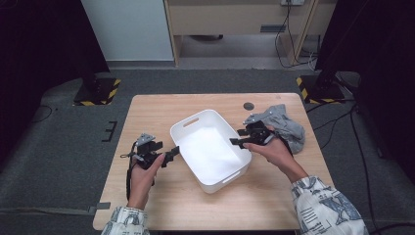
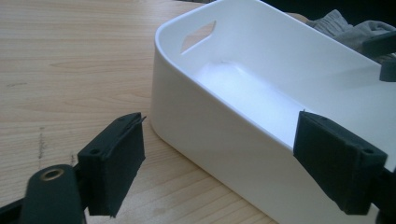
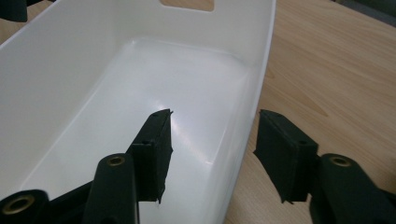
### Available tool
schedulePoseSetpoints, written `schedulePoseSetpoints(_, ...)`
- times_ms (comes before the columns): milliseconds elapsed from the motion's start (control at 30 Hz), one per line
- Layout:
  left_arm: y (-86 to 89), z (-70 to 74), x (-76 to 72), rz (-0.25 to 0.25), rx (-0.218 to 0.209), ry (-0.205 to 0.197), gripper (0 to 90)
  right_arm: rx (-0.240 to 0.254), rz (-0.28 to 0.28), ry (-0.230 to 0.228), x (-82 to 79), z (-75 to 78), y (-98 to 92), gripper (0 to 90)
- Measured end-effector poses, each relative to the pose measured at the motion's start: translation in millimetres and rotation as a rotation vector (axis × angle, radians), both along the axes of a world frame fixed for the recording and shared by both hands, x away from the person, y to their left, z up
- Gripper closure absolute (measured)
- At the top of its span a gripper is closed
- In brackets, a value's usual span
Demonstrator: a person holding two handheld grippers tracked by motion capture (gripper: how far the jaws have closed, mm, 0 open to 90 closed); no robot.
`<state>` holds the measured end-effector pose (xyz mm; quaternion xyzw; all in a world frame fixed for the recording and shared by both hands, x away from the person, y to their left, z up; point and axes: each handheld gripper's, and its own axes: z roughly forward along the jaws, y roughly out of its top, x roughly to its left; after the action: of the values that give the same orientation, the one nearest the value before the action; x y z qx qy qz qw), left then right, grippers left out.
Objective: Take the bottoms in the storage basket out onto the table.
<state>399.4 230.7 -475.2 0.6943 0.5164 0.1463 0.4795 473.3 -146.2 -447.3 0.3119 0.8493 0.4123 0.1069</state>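
Note:
An empty white plastic bin (image 1: 221, 182) with cut-out handles sits slantwise in the middle of the wooden table (image 1: 156, 110). My left gripper (image 1: 170, 155) is at the bin's left side and open. In the left gripper view its jaws (image 2: 224, 158) stand wide on either side of the bin wall (image 2: 210, 135) without touching it. At the bin's right rim, my right gripper (image 1: 237, 137) is open too. In the right gripper view (image 3: 212, 154) one jaw is inside the bin and one outside its wall (image 3: 256, 79), with the pads clear of it.
A crumpled grey cloth (image 1: 288, 129) lies on the table behind my right hand, near the right edge; it also appears beyond the bin (image 2: 345, 28). A small dark round hole (image 1: 248, 105) marks the table's far side. Bare wood lies left of and in front of the bin.

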Motion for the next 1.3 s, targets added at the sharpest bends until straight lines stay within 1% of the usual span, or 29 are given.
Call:
schedulePoseSetpoints(67,-0.8,0.3,-0.3,-0.001,-0.001,0.006,17.2,0.021,-0.004,0.003,-0.7,2.1,-2.0,43.6)
schedulePoseSetpoints(167,-3.6,1.2,-0.7,-0.005,0.010,0.012,19.0,0.038,-0.002,0.004,-1.6,4.1,-5.6,43.3)
schedulePoseSetpoints(233,-4.2,2.6,-1.1,-0.009,0.002,0.013,20.1,0.031,-0.006,0.004,-2.0,3.8,-7.7,42.9)
schedulePoseSetpoints(333,-6.4,4.7,-2.2,-0.010,0.000,0.015,21.3,0.029,-0.002,0.016,-2.8,2.2,-10.1,41.7)
schedulePoseSetpoints(467,-13.0,5.4,-1.8,-0.033,0.007,0.026,23.1,0.017,0.007,0.035,-4.3,-1.7,-11.8,41.1)
schedulePoseSetpoints(567,-17.9,5.6,-0.1,-0.050,0.009,0.030,25.2,0.016,0.008,0.041,-5.1,-3.7,-12.4,41.3)
schedulePoseSetpoints(667,-21.0,6.6,2.8,-0.061,0.024,0.035,27.5,0.014,0.013,0.044,-6.2,-3.9,-12.1,41.2)
schedulePoseSetpoints(767,-21.3,6.8,5.8,-0.066,0.016,0.046,30.5,0.015,0.023,0.048,-7.4,-2.6,-11.8,41.4)
schedulePoseSetpoints(833,-22.5,6.8,7.6,-0.071,0.024,0.049,31.4,0.017,0.029,0.045,-8.2,-2.2,-11.0,41.3)
schedulePoseSetpoints(933,-24.1,7.1,10.4,-0.079,0.035,0.050,31.8,0.014,0.033,0.052,-9.5,-2.2,-9.5,41.2)
schedulePoseSetpoints(1000,-24.7,6.7,11.6,-0.079,0.042,0.052,32.3,0.013,0.036,0.051,-9.8,-2.8,-8.4,40.7)
schedulePoseSetpoints(1067,-24.4,6.3,12.4,-0.081,0.048,0.054,33.0,0.023,0.045,0.050,-10.2,-2.9,-7.4,38.8)
schedulePoseSetpoints(1100,-24.1,6.1,12.9,-0.081,0.048,0.058,33.1,0.021,0.045,0.046,-10.0,-3.1,-7.3,39.1)
schedulePoseSetpoints(1233,-24.0,6.3,14.8,-0.079,0.054,0.059,33.7,0.024,0.043,0.051,-9.4,-3.1,-7.6,39.3)
schedulePoseSetpoints(1300,-24.3,7.1,16.4,-0.078,0.064,0.062,33.3,0.018,0.044,0.051,-9.6,-3.4,-7.3,39.1)
